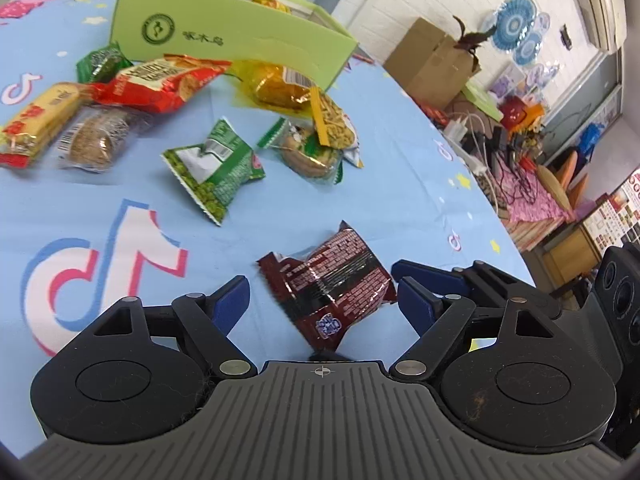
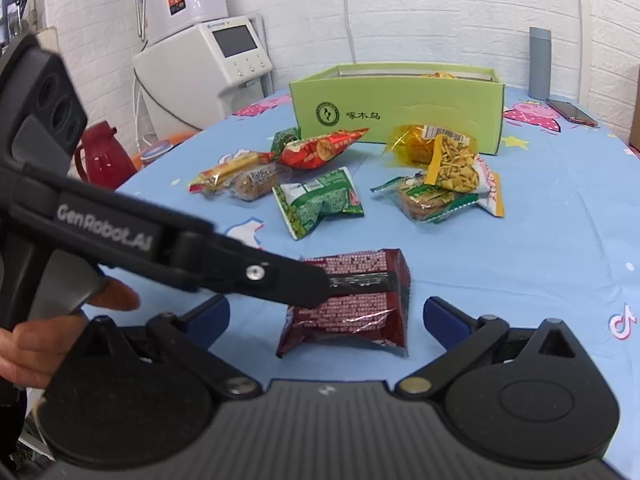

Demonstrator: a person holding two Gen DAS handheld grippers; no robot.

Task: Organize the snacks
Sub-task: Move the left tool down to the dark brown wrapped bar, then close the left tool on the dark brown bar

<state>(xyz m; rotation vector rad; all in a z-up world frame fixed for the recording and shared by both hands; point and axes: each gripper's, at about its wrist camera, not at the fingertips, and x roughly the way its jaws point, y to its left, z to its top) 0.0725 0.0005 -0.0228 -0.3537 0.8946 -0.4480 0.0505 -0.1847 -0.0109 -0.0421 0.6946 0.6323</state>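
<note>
A: Nearest your lenses, the dark red crinkled foil snack packet [image 1: 328, 288] is lying flat on the blue printed table [image 1: 400, 184], just ahead of both tools. Your left hand-held gripper [image 1: 320, 296] is released, its blue pads spread to either side of the packet; the right-side pad looks to be touching or almost touching the packet's edge.

B: And the right one?

A: Your right hand-held gripper [image 2: 326, 312] is also standing wide, with the same packet between and slightly beyond its fingers. The left tool is reaching across from your left, its tip lying over the packet's black seam band. The left seems nearer. In the right view the packet's long axis is running crosswise between the fingers, so you are likely closing on its short ends.

B: Counts?

A: One lime-green open cardboard box [image 2: 398, 106] is sitting at the back, with at least one yellow wrapper inside. About nine loose snacks are lying between box and packet, well apart from your fingers.
</note>
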